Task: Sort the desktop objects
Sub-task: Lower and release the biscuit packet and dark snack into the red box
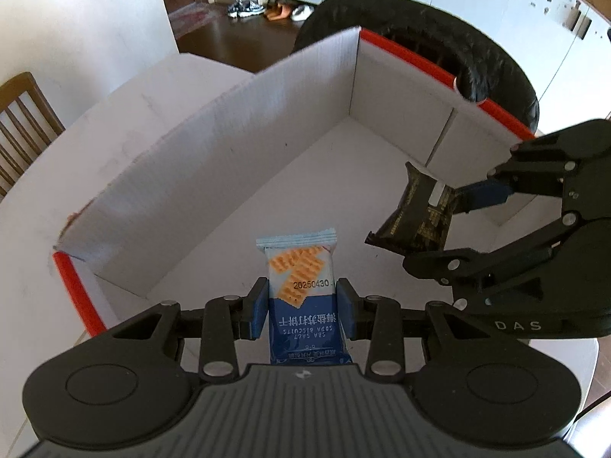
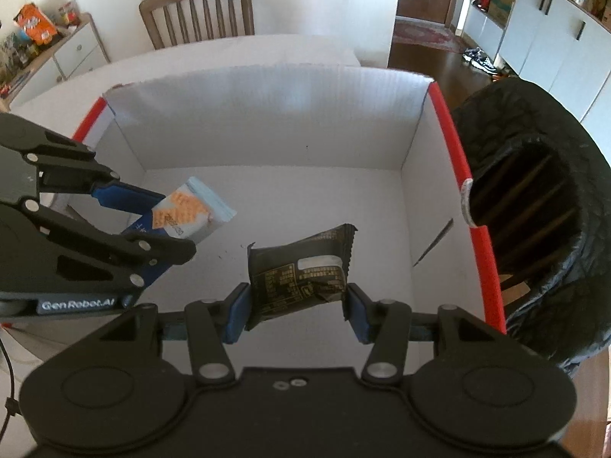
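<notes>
**Operator:** My left gripper (image 1: 301,307) is clenched on the soda biscuit packet (image 1: 301,286); both blue fingers (image 1: 257,307) press its sides. The packet stands upright in the grip, its sealed end pointing out over the white cardboard box (image 1: 244,141).

**Partner:** And the right one?

**Operator:** My right gripper (image 2: 298,307) is grasping the black snack packet (image 2: 301,271), pinched across its width and tilted a little. It hangs above the box floor, not touching it as far as I can tell.

**Partner:** Where are the two relative to each other?

**Operator:** Side by side over the near part of the open box, biscuit packet on the left, black packet on the right, near but apart. The box has red edging (image 2: 454,145) on its left and right walls and sits on the white table (image 1: 42,198).

**Partner:** Anything beside it?

**Operator:** A bin with a black liner (image 2: 542,206) just right of the box, and a wooden chair (image 2: 198,11) at the far side of the table.
</notes>
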`<action>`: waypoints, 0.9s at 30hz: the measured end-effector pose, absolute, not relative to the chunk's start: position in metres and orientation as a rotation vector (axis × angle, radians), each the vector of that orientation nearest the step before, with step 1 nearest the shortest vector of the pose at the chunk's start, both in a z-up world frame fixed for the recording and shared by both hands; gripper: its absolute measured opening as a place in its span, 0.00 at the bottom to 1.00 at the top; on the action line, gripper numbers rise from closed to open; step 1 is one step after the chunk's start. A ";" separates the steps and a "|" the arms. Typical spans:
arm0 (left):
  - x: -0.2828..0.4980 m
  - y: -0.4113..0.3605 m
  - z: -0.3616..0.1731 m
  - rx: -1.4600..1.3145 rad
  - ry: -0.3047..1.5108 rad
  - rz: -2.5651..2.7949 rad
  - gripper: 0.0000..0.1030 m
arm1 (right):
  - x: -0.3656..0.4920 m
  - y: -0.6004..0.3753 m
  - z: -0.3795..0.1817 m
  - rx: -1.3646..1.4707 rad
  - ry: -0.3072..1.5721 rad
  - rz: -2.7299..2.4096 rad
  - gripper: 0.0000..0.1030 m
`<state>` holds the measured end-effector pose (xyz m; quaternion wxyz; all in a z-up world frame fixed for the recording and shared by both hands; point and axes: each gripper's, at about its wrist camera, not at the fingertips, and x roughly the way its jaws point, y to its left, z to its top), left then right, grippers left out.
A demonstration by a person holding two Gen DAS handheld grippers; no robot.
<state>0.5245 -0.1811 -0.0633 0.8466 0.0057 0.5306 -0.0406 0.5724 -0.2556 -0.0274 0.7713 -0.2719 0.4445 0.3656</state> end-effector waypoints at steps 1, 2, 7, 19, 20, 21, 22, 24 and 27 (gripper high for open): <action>0.525 -0.181 -0.066 0.011 1.127 -0.085 0.35 | 0.573 -0.255 -0.029 -0.595 0.969 0.796 0.50; 0.526 -0.181 -0.069 0.011 1.136 -0.083 0.35 | 0.573 -0.254 -0.031 -0.600 0.975 0.798 0.50; 0.527 -0.178 -0.079 -0.003 1.175 -0.076 0.35 | 0.574 -0.255 -0.040 -0.614 1.006 0.790 0.51; 0.526 -0.177 -0.091 -0.007 1.233 -0.074 0.36 | 0.578 -0.258 -0.050 -0.635 1.069 0.785 0.52; 0.527 -0.177 -0.092 -0.010 1.236 -0.078 0.36 | 0.579 -0.259 -0.050 -0.634 1.072 0.785 0.52; 0.527 -0.177 -0.092 -0.012 1.239 -0.080 0.36 | 0.579 -0.257 -0.049 -0.635 1.074 0.783 0.52; 0.527 -0.177 -0.093 -0.010 1.242 -0.081 0.36 | 0.579 -0.258 -0.049 -0.635 1.074 0.783 0.52; 0.527 -0.177 -0.093 -0.008 1.252 -0.078 0.36 | 0.580 -0.258 -0.049 -0.633 1.079 0.787 0.53; 0.528 -0.177 -0.094 -0.016 1.270 -0.089 0.41 | 0.582 -0.258 -0.048 -0.634 1.084 0.791 0.55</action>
